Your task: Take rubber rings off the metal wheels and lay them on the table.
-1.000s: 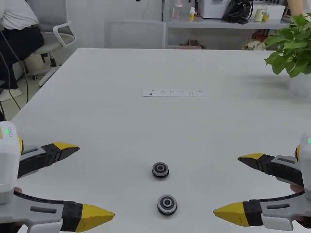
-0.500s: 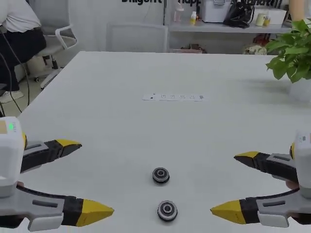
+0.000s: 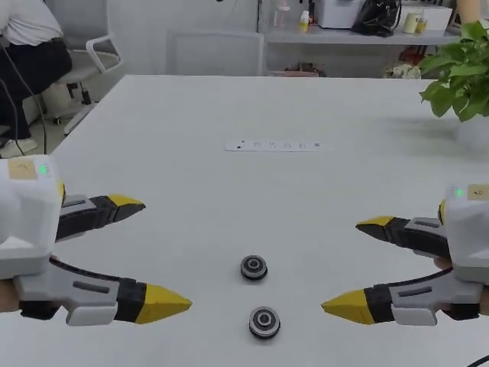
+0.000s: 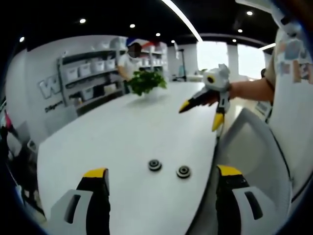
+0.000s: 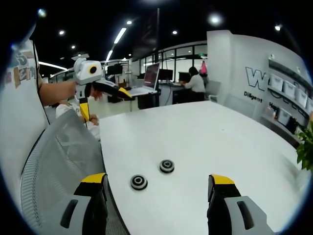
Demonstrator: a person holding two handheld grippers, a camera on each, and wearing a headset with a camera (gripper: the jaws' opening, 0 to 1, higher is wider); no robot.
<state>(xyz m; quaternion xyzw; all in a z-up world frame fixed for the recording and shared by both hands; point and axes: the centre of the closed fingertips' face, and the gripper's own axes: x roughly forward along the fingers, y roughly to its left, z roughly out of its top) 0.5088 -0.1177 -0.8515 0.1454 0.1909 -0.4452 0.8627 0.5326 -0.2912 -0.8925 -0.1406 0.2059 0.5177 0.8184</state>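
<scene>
My left gripper (image 3: 164, 254) and right gripper (image 3: 341, 265) both gape open, empty. Wheels (image 3: 254, 267) lower centre, between them, rings (image 3: 251, 323) on. Risk: loose wheel skids away if pinched off-centre.

The yellow-tipped left tongs (image 3: 164, 254) and right tongs (image 3: 341, 264) ran off the head view's side edges. The leafy green plant (image 3: 458, 73) was cropped at the right edge, a seated person (image 3: 27, 42) at the upper left. Markings on the flat white strip (image 3: 273, 145) on the pale grey worktop (image 3: 229, 107) were too small to read.
</scene>
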